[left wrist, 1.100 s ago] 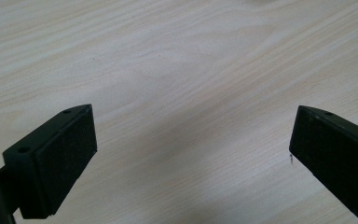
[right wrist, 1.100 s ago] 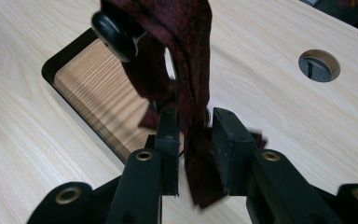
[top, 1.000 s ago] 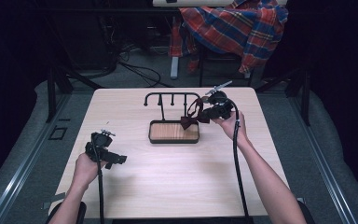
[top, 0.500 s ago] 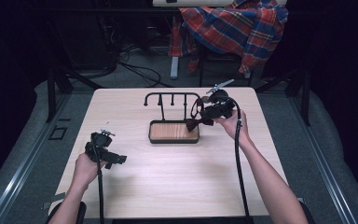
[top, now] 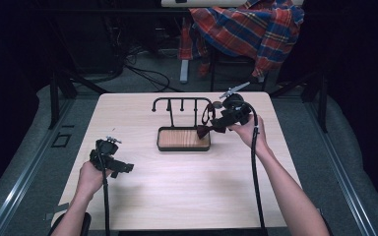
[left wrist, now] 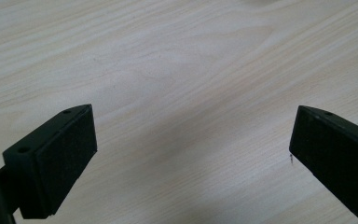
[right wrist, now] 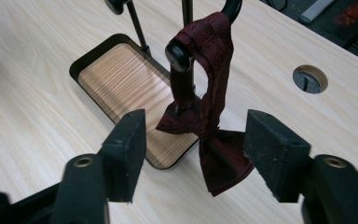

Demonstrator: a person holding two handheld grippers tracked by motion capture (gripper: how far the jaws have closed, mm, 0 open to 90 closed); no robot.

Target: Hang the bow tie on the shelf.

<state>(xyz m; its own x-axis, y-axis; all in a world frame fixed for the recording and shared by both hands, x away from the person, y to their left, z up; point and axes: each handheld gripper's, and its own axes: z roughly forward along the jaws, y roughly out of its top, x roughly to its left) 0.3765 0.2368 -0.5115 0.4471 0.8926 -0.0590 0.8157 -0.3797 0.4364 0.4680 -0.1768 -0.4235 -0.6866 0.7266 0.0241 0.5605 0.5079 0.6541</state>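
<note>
Dark red cloth, a bow tie, hangs by its strap from the end hook of a black stand; the top of the hook is cut off at the frame edge in the right gripper view, so how the strap loops over it cannot be made out. The bow dangles beside the stand's wood-lined tray, its lower wing hanging just past the tray's corner over the worktop. The right hand-held gripper sits with its jaws spread to either side of the bow, pads clear of the cloth; they have just been opening, and the tie is between them but not pinched. In the high view the tie is small and partly masked by that gripper, which now stands a little higher than a second ago. The left hand-held gripper hovers over bare wood with its jaws wide apart and nothing between them, and in the high view it has kept its place near the worktop's left edge.
</note>
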